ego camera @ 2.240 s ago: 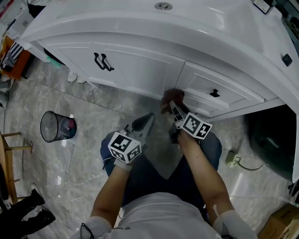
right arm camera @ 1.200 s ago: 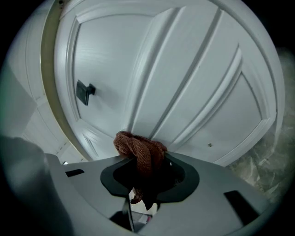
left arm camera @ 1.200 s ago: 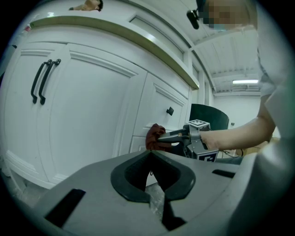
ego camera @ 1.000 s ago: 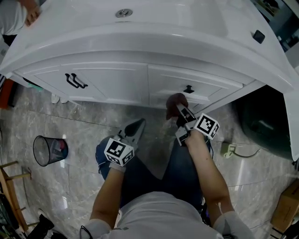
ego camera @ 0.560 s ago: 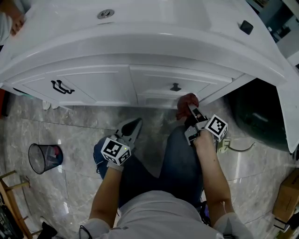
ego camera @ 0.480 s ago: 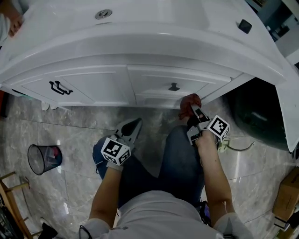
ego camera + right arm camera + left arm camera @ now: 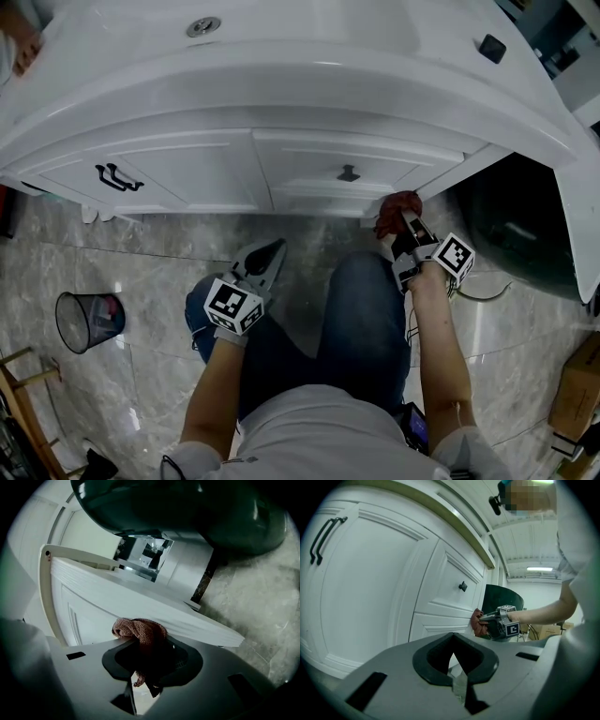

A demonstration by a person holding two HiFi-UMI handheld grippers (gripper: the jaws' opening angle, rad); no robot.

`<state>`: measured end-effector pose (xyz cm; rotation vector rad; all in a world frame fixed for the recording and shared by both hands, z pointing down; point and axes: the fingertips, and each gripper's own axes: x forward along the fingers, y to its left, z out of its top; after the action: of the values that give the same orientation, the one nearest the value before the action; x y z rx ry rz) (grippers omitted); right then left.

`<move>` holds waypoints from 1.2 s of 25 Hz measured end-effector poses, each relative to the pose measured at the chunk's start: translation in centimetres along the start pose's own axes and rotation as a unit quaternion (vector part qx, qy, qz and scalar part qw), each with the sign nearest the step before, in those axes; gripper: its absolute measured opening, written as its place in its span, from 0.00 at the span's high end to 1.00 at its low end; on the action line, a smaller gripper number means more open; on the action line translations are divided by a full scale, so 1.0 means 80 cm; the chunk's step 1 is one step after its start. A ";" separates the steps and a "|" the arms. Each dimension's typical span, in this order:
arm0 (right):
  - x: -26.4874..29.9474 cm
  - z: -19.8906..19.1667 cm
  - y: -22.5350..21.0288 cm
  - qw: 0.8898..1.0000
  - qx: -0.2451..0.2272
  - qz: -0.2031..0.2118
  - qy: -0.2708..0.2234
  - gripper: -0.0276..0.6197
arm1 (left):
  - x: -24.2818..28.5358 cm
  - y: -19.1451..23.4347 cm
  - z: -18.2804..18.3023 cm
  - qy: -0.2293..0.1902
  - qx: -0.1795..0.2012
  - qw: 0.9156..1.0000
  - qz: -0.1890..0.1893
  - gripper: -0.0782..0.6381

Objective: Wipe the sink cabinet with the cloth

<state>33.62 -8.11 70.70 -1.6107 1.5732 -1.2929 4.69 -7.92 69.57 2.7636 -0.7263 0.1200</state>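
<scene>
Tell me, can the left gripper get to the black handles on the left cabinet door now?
Probably yes: the left gripper hangs empty before the cabinet, and nothing stands between it and the black handles.

Mesh wastebasket (image 7: pixel 88 321) on marble floor (image 7: pixel 141 262), cardboard box (image 7: pixel 574 398) far right

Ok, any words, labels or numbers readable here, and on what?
None can be read.
The marker cubes on the left gripper and right gripper carry only black-and-white square patterns, no letters or digits.
The sink cabinet, the cloth and the waste bin show no print.
</scene>
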 end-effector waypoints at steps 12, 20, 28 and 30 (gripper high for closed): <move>0.012 -0.015 -0.033 1.000 -0.017 -0.011 0.019 0.78 | -0.018 0.005 0.004 0.004 0.001 1.000 0.008 0.88; 0.032 -0.045 -0.113 0.995 -0.031 -0.069 0.058 0.78 | -0.027 0.007 0.009 0.002 -0.007 1.000 0.020 0.88; 0.050 -0.074 -0.190 0.984 -0.055 -0.132 0.107 0.78 | -0.046 0.004 0.014 0.007 -0.003 1.000 0.028 0.88; 0.054 -0.080 -0.206 0.980 -0.062 -0.146 0.117 0.78 | -0.050 0.006 0.015 0.006 -0.007 0.999 0.032 0.88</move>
<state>34.56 -7.86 88.84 -1.8794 1.6249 -1.6161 1.00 -6.76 67.93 2.7239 -0.8099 0.1436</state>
